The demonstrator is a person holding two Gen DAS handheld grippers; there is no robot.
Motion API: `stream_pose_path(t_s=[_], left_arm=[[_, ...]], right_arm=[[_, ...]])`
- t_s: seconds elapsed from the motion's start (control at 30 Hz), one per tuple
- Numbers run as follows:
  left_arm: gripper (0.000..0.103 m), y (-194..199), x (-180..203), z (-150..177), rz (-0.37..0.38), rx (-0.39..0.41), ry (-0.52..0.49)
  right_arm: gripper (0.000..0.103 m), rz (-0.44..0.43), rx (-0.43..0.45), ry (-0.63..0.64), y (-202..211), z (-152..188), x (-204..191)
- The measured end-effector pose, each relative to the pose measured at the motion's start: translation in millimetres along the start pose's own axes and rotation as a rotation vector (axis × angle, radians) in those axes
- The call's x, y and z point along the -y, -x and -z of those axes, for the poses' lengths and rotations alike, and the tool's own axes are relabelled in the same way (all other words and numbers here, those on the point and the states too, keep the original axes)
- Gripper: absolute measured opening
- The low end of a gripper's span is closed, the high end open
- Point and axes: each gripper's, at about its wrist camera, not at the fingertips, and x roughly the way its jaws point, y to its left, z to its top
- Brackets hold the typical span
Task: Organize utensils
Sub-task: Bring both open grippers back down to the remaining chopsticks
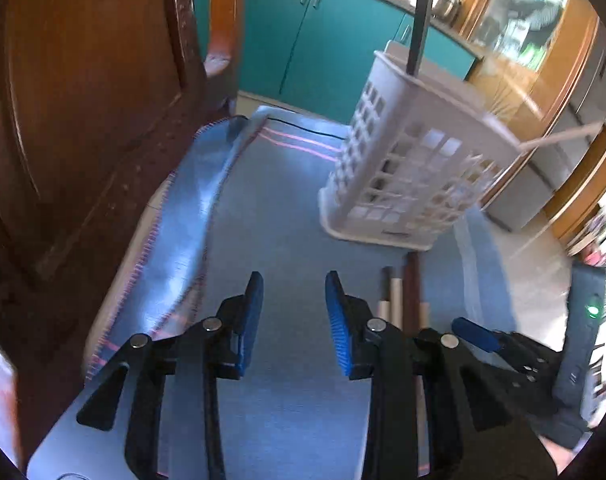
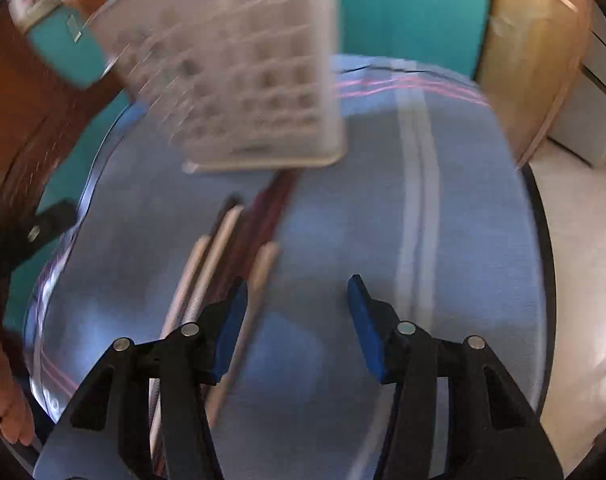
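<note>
A white lattice utensil holder (image 1: 407, 160) stands on the blue cloth, with one dark handle (image 1: 421, 20) sticking up from it. It also shows blurred in the right wrist view (image 2: 243, 72). Several wooden and dark red utensil handles (image 2: 231, 256) lie side by side on the cloth in front of the holder; their ends show in the left wrist view (image 1: 403, 296). My left gripper (image 1: 294, 280) is open and empty over bare cloth, left of the handles. My right gripper (image 2: 299, 286) is open and empty, its left finger just above the rightmost wooden handle.
The blue cloth (image 1: 271, 216) covers a small table, folded up along its left side. A brown wooden door (image 1: 83, 120) stands close on the left. Teal cabinets (image 1: 323, 40) are behind. The right gripper's body (image 1: 503, 348) shows beside the left one. Pale floor (image 2: 583, 260) lies right of the table.
</note>
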Motion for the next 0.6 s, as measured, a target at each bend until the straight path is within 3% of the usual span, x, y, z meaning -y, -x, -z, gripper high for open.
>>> stream_pose_path(t_s=[0.2,0.27,0.33,0.6], left_arm=[[0.039,-3,6,6,-0.014,-0.009,-0.058],[0.039,-7,7,3,-0.019,-0.021,-0.061],[0.039,-9,8,2,-0.020,-0.028,-0.059],[0.044,-14,4,4,-0.031,-0.038,-0.063]], right_arm=[[0.052,0.042,0.030,0.099,-4,7,-35],[0.040,0.022,0.023,0.073,-5,7,-35],[0.036,-0.004,0.009,0.052,-5,7,-33],[0.036,0.003,-0.031,0.059,0,-4,-17]])
